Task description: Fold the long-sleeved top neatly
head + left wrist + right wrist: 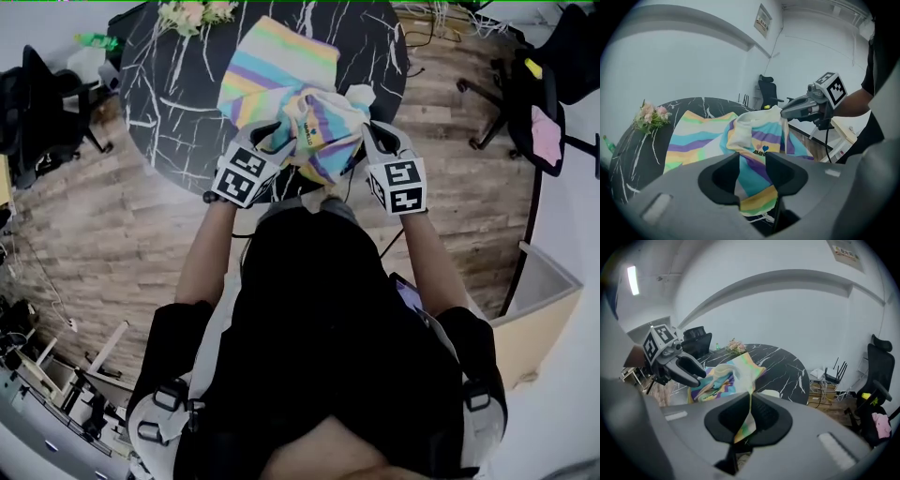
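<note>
The long-sleeved top (281,70), in pastel stripes, lies partly spread on the round black marble table (169,122). Its near part is bunched and lifted off the table between the two grippers. My left gripper (272,139) holds its jaws apart; in the left gripper view (752,161) striped cloth (754,140) runs through the gap without being pinched. My right gripper (370,131) is shut on a thin fold of the top (749,380), which hangs down between its jaws (750,401). The two grippers stand close together at the table's near edge.
A small bunch of flowers (192,14) sits at the table's far left rim. Office chairs stand at the left (37,103) and right (562,75) on the wooden floor. A person's body fills the lower head view.
</note>
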`<move>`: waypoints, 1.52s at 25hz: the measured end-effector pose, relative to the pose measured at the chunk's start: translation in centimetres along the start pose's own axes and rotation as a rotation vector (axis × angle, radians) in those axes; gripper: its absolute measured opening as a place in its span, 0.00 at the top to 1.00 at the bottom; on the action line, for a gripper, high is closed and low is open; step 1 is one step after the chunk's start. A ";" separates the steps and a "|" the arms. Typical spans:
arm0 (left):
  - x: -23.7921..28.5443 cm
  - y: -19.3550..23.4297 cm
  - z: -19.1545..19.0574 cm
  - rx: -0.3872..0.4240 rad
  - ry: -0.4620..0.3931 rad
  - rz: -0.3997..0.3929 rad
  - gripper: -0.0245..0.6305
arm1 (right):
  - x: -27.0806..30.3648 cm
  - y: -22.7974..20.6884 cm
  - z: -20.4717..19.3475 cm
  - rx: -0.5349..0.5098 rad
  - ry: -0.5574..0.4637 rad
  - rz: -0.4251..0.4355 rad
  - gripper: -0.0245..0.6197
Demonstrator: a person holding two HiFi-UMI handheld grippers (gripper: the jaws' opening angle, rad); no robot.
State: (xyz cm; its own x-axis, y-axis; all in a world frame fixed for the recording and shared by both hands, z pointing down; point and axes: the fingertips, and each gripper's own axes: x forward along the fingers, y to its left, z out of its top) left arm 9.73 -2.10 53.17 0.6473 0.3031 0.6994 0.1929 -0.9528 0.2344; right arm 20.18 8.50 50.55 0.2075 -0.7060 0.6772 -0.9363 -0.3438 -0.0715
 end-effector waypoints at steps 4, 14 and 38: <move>1.4 0.7 -0.1 -0.004 0.017 0.085 0.69 | 0.0 0.0 0.0 -0.017 0.002 0.025 0.94; 4.5 2.7 0.5 -0.175 0.046 0.137 0.63 | -0.7 -0.4 -0.4 -0.001 0.002 0.047 0.94; -0.7 0.3 -1.5 -0.043 0.072 0.288 0.85 | -3.7 -3.1 -0.6 -0.126 -0.054 0.071 0.94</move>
State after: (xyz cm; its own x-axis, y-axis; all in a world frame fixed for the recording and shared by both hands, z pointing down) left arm 8.24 -2.56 53.79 0.6165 0.0226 0.7870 -0.0230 -0.9986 0.0467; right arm 22.11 12.53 48.75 0.1517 -0.7591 0.6331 -0.9765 -0.2144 -0.0231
